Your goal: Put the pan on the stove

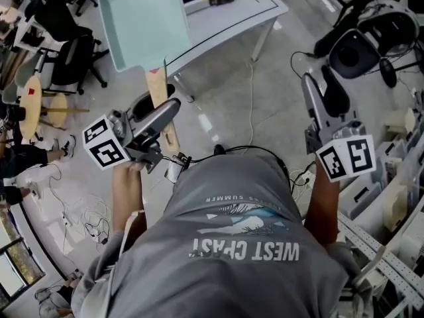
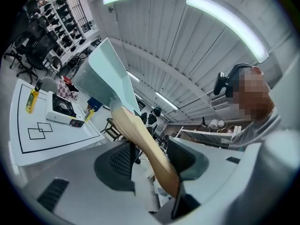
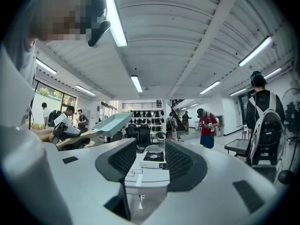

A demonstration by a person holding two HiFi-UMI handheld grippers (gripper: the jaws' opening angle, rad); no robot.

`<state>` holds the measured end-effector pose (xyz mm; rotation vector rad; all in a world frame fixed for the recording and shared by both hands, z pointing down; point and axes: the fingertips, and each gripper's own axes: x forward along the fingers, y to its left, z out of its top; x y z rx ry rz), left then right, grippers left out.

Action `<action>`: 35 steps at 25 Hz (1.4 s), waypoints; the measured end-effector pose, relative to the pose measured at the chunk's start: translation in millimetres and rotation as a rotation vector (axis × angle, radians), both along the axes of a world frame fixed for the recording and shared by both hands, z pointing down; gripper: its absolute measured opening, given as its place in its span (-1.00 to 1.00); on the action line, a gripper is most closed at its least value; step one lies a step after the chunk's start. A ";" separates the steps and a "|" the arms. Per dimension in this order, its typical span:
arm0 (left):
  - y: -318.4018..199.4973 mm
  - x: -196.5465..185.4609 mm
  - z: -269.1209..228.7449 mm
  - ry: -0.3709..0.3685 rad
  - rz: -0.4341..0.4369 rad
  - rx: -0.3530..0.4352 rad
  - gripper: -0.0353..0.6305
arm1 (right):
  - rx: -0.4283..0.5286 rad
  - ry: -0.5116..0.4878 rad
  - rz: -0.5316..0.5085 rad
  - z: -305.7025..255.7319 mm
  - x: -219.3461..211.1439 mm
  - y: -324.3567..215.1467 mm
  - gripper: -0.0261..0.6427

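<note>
A: The left gripper point(image 2: 150, 163) has its jaws clamped on the wooden handle point(image 2: 145, 144) of the pan point(image 2: 105, 76), and the grip sits at the far end of that handle.

B: It's a pale teal rectangular pan, up in the air with its hollow side up. From the head view it hangs out in front of the person, over the near edge of the white tabletop point(image 1: 245, 8) and the floor beside it.

A: So it's nowhere near touching the stove point(image 2: 61, 107). That's a small portable burner sitting on the tabletop, well apart from the pan.

B: There's a yellow bottle point(image 2: 31, 101) just beside the burner too, toward the tabletop's far corner in the left gripper view. Black outlines of squares are marked on the white surface.

A: Over to the right gripper point(image 3: 151, 165): its jaws stand apart, gripping nothing. Through the gap its own view shows the stove and tabletop in the distance.

B: In the head view it's raised on the person's right side, well clear of the pan, with its marker cube close to the body.
</note>
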<state>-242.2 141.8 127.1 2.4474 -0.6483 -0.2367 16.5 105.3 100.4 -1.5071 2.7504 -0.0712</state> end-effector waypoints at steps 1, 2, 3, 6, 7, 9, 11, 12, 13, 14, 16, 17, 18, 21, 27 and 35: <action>-5.4 -3.3 -1.0 0.002 0.004 -0.001 -0.27 | -0.002 0.004 0.002 -1.8 -4.1 -4.0 -0.33; -11.2 -6.0 -2.3 0.003 0.007 -0.003 -0.27 | -0.005 0.008 0.005 -4.1 -7.0 -9.2 -0.33; -17.0 -8.1 -3.3 0.003 0.009 -0.005 -0.27 | -0.008 0.012 0.007 -6.1 -8.5 -15.0 -0.33; -32.0 -7.8 0.2 0.002 0.003 -0.005 -0.27 | -0.009 0.017 0.006 -4.1 -5.7 -33.3 -0.33; -36.6 -6.3 3.0 0.003 -0.001 -0.007 -0.27 | -0.010 0.017 0.001 -1.0 -4.4 -39.7 -0.33; -45.5 -4.1 6.4 0.004 -0.012 -0.016 -0.27 | -0.018 0.015 -0.013 3.8 -4.1 -53.3 -0.33; -52.3 -0.7 7.6 -0.001 -0.030 -0.021 -0.27 | -0.023 0.012 -0.038 5.3 -3.6 -66.9 -0.33; -54.1 3.0 8.7 -0.007 -0.043 -0.019 -0.27 | -0.021 0.009 -0.054 5.8 -1.6 -72.3 -0.33; -55.3 8.1 10.4 -0.012 -0.056 -0.018 -0.27 | -0.017 0.006 -0.070 6.7 1.8 -76.9 -0.33; -56.8 13.7 12.4 -0.014 -0.070 -0.017 -0.27 | -0.013 0.003 -0.086 8.0 5.7 -81.7 -0.33; -63.9 21.7 14.8 -0.015 -0.101 -0.024 -0.27 | -0.011 -0.001 -0.117 9.9 11.3 -97.1 -0.33; -70.1 23.4 14.6 -0.015 -0.119 -0.027 -0.27 | -0.012 -0.003 -0.134 9.9 12.2 -109.1 -0.33; -77.5 24.6 13.7 -0.016 -0.139 -0.031 -0.27 | -0.014 -0.006 -0.151 9.2 12.3 -122.5 -0.33; -98.5 33.2 11.0 -0.016 -0.186 -0.039 -0.27 | -0.014 -0.010 -0.203 5.4 15.0 -158.2 -0.32; -138.4 66.5 16.4 -0.009 -0.267 -0.047 -0.27 | -0.022 -0.012 -0.290 10.9 35.1 -213.7 -0.32; -169.9 105.0 19.8 0.000 -0.351 -0.045 -0.27 | -0.032 -0.019 -0.388 19.2 56.2 -258.9 -0.32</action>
